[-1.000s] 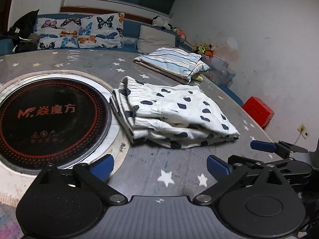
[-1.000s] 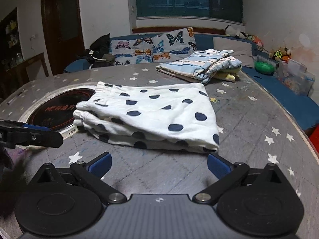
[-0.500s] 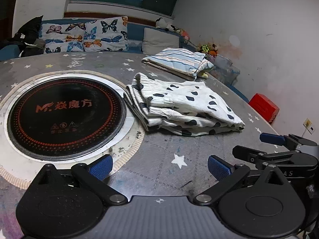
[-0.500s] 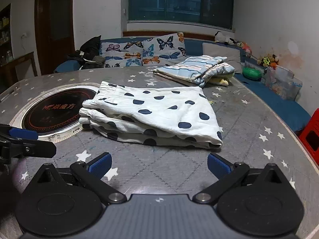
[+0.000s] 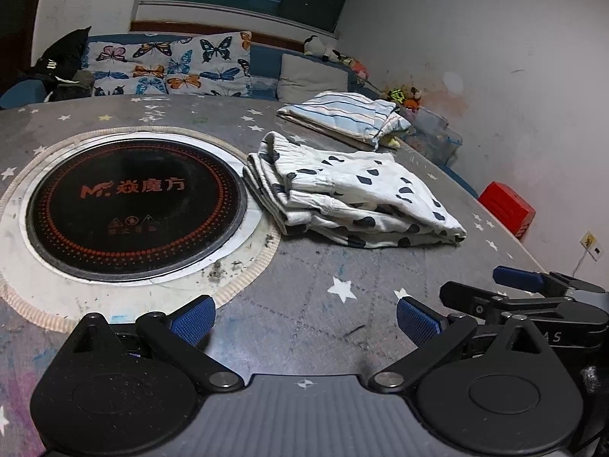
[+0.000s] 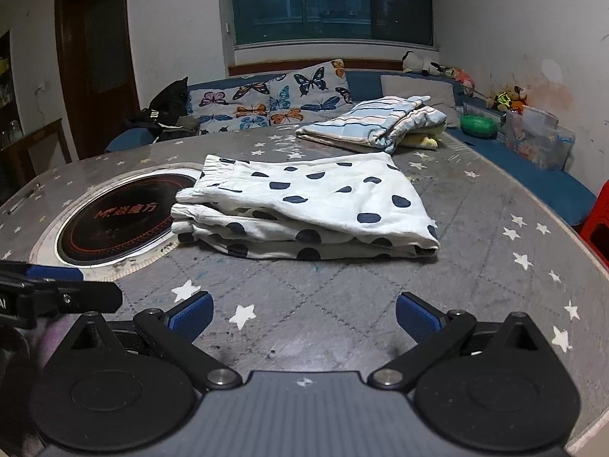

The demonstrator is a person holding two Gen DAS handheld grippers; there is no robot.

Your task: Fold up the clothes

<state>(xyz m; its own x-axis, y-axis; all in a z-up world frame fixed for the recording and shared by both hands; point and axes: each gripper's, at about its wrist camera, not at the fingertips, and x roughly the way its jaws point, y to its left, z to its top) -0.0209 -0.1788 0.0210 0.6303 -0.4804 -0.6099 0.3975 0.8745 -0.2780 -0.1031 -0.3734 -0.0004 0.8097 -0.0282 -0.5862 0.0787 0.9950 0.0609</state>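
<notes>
White shorts with dark polka dots [image 5: 350, 194] [image 6: 304, 209] lie folded in a neat stack on the grey star-patterned table [image 5: 312, 285] [image 6: 380, 285], beside the round cooktop. A striped folded garment [image 5: 342, 114] [image 6: 373, 123] rests farther back on the same table. My left gripper [image 5: 304, 320] hovers open over the table's near part, well short of the shorts, nothing between its blue pads. My right gripper [image 6: 302, 314] is open too and empty, in front of the shorts. Its fingers also show at the right of the left wrist view, as the right gripper [image 5: 533, 289].
A black round induction cooktop [image 5: 133, 205] [image 6: 114, 221] is set into the table left of the shorts. Behind the table runs a blue sofa with butterfly cushions [image 5: 171, 64] [image 6: 274, 99]. A red stool [image 5: 506, 205] stands at the right, by the wall.
Both grippers have drawn back from the folded shorts toward the table's near edge, so the shorts look smaller and farther. The shorts themselves have not moved. Both stay open.
</notes>
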